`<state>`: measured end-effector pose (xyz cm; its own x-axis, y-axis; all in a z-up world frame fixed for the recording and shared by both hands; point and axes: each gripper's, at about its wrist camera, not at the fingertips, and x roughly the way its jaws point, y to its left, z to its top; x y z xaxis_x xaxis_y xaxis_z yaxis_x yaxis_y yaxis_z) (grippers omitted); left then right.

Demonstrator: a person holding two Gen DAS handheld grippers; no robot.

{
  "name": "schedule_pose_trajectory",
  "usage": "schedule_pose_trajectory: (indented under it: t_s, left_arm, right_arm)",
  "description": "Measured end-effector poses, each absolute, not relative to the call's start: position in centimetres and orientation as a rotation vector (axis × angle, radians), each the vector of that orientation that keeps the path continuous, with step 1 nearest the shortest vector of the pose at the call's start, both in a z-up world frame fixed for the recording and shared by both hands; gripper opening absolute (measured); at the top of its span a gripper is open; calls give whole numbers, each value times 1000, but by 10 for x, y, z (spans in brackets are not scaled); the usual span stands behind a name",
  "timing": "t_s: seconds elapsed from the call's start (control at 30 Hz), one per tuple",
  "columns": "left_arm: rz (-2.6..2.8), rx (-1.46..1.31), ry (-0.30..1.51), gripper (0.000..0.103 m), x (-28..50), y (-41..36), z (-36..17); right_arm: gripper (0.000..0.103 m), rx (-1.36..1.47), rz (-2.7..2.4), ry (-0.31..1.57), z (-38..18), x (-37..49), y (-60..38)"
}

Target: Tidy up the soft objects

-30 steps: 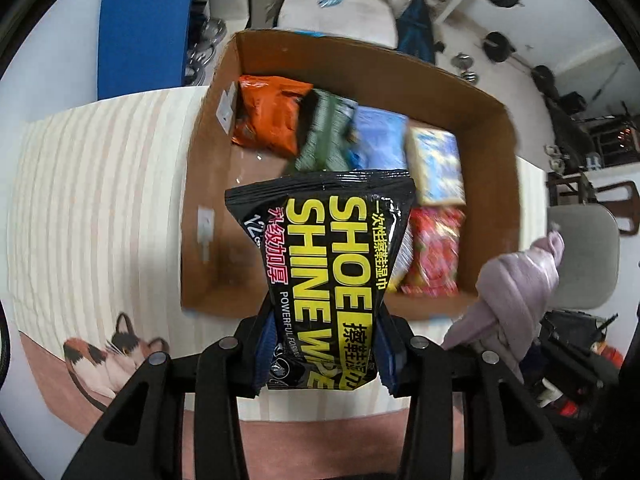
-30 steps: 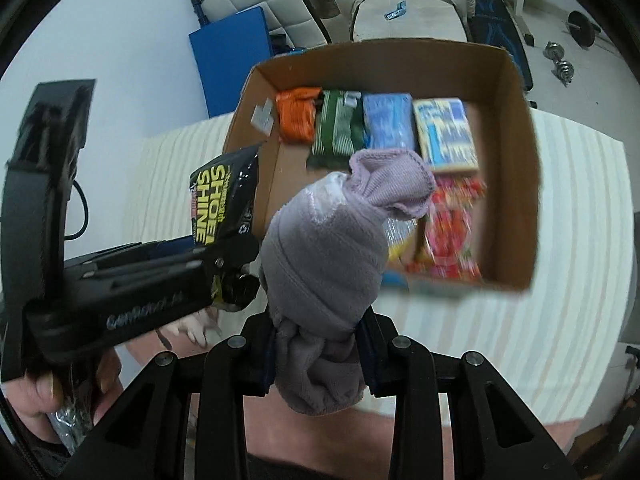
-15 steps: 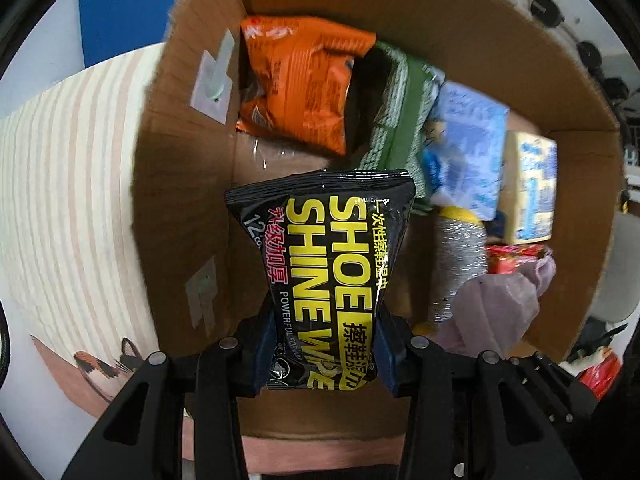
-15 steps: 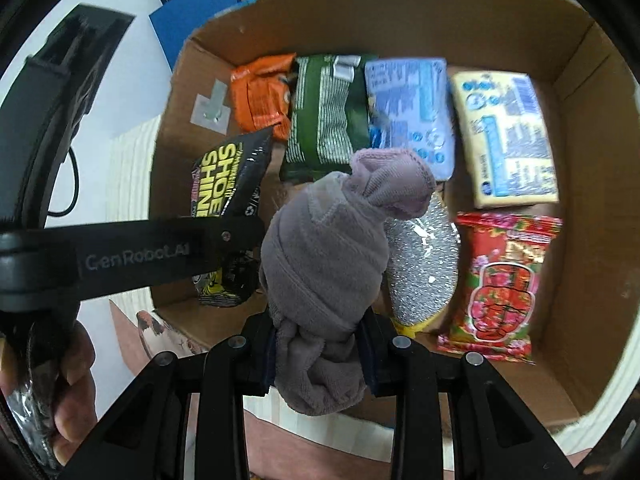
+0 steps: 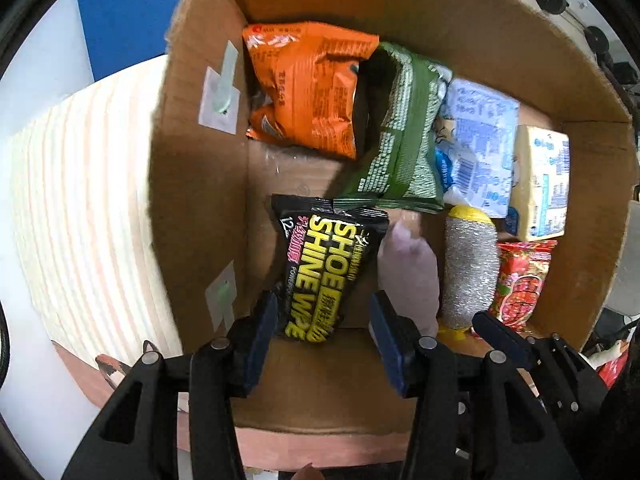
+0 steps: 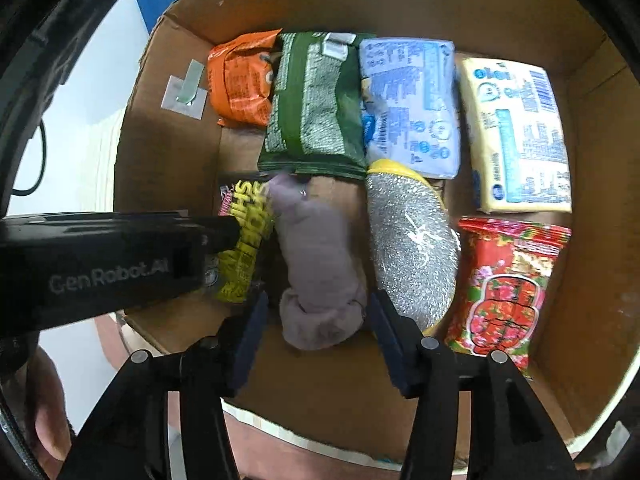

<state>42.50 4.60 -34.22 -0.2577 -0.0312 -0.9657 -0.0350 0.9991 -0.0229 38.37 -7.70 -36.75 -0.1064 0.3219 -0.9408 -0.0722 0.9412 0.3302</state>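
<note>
An open brown cardboard box on the striped tabletop holds two rows of soft packets. The black-and-yellow shoe-wipe pouch lies in the box's near left corner; the rolled lilac cloth lies just right of it, beside the silver scouring pad. Both left tongs and right tongs are spread. Withdraw straight up, I judge, without snagging either item. A second ago both tongs pinched these items above the box.

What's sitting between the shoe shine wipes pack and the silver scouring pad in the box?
The rolled lilac cloth, lying between the shoe shine wipes pack and the silver scouring pad; clearest in the right wrist view.
</note>
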Motion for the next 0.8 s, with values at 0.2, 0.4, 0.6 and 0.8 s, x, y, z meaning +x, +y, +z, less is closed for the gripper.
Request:
schedule_pose_trajectory:
  t_s: [0.2, 0.4, 0.6, 0.8]
  left_arm:
    - [0, -81, 1769, 46, 413, 41, -315]
    - [-12, -92, 1652, 46, 381, 41, -287]
    - [12, -43, 1495, 86, 359, 28, -264]
    - [-4, 1, 1407, 100, 350, 17, -254]
  right_arm:
    - [56, 182, 294, 1616, -346, 379, -89]
    - [62, 145, 195, 1555, -322, 364, -116]
    - [73, 108, 115, 1510, -308, 345, -147]
    - [100, 98, 56, 1472, -294, 333, -168]
